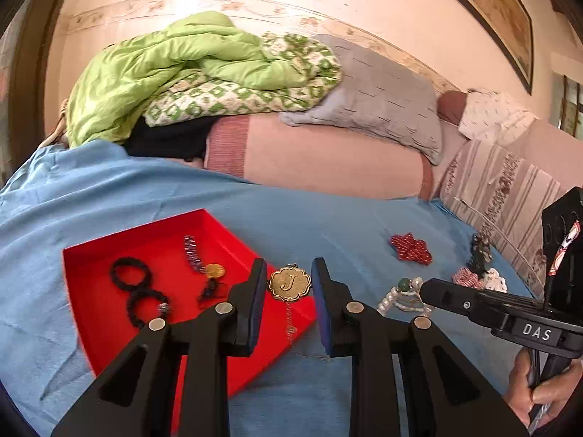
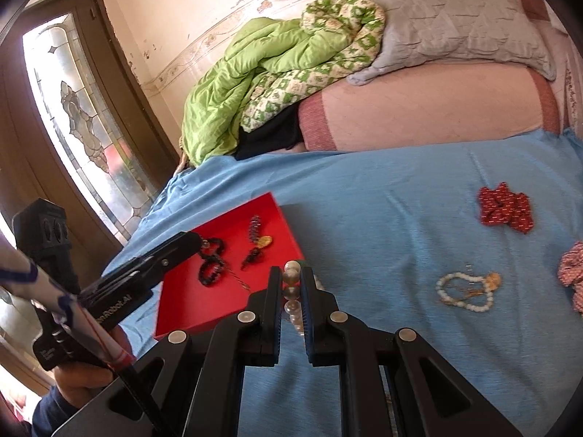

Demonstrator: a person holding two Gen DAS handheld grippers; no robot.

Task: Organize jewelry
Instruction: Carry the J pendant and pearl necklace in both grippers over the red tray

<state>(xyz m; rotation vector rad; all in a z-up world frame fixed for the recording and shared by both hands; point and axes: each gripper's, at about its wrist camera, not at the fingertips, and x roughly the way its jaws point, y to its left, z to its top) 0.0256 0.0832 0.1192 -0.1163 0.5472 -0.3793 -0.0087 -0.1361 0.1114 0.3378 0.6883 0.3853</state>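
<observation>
Black plastic fills the foreground: my left gripper (image 1: 288,284) hangs over the blue bedsheet (image 1: 328,218) with its fingers (image 1: 255,291) spread apart, gripping nothing. Between their tips, at 12 o'clock, a gold pendant marked "J" (image 1: 289,283) rests on the right-hand rim of the red tray (image 1: 109,327), its thin chain (image 1: 290,322) running back toward me over the tray edge.

My right gripper (image 2: 291,284) has its fingers drawn close on a pearl bead bracelet (image 2: 291,291), a green bead visible on the strand in the left wrist view; the beads stack up between the pads just beside the tray's near corner, at 12 o'clock in the right wrist view.

Inside the tray, at 10 o'clock from my left fingers, lie two black hair ties (image 1: 136,289), a beaded strand (image 1: 193,255) and a gold coin charm (image 1: 214,270).

Out on the sheet, at 2 o'clock from my right fingers, a pale bead bracelet with a gold piece (image 2: 466,291) lies apart from everything else. Farther off, a red scrunchie (image 2: 505,209) sits at 1 o'clock, and a pink-patterned scrunchie (image 2: 572,273) shows at the frame's edge.

Beyond the sheet, a green quilt (image 1: 175,73) and a grey pillow (image 1: 382,98) are heaped against the wall.
</observation>
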